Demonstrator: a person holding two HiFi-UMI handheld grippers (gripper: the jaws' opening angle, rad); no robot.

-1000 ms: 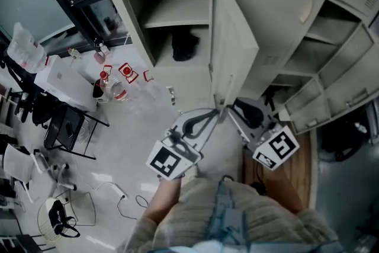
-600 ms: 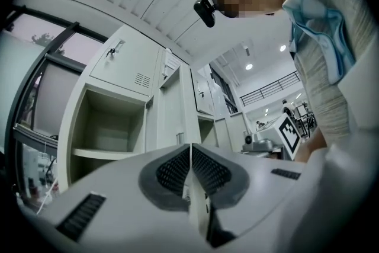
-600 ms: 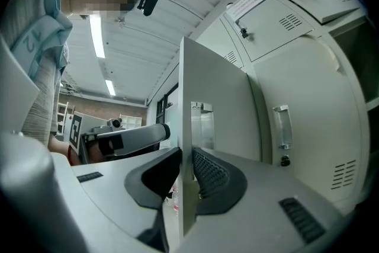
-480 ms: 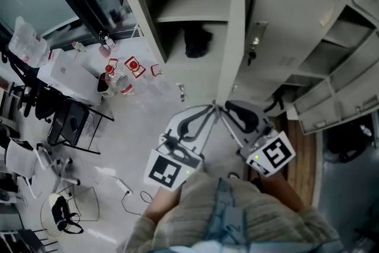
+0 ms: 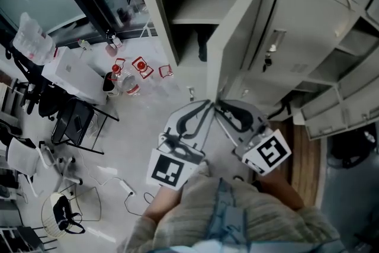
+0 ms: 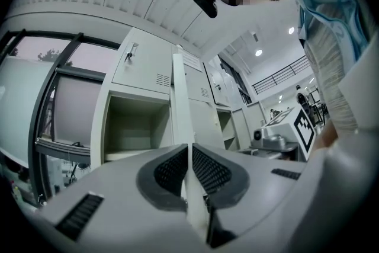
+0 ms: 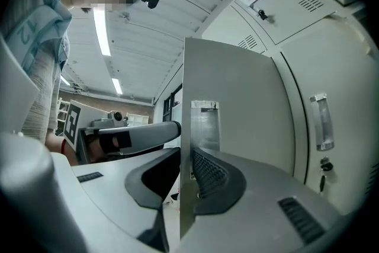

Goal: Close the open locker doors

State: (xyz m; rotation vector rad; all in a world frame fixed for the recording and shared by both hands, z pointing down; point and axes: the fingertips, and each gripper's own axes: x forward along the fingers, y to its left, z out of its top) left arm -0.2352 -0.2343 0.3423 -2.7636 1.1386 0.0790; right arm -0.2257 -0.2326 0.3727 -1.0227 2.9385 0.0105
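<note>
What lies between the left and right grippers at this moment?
The open locker door: its free edge runs between them in the head view. Each gripper view shows it pinched in the jaws of the left gripper and right gripper.

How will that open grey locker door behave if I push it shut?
The pale grey sheet-metal locker door looks thin edge-on, so probably light, slightly flexible. Hinged, it should swing, not slide. Smooth paint may slip in left tool and right tool.
</note>
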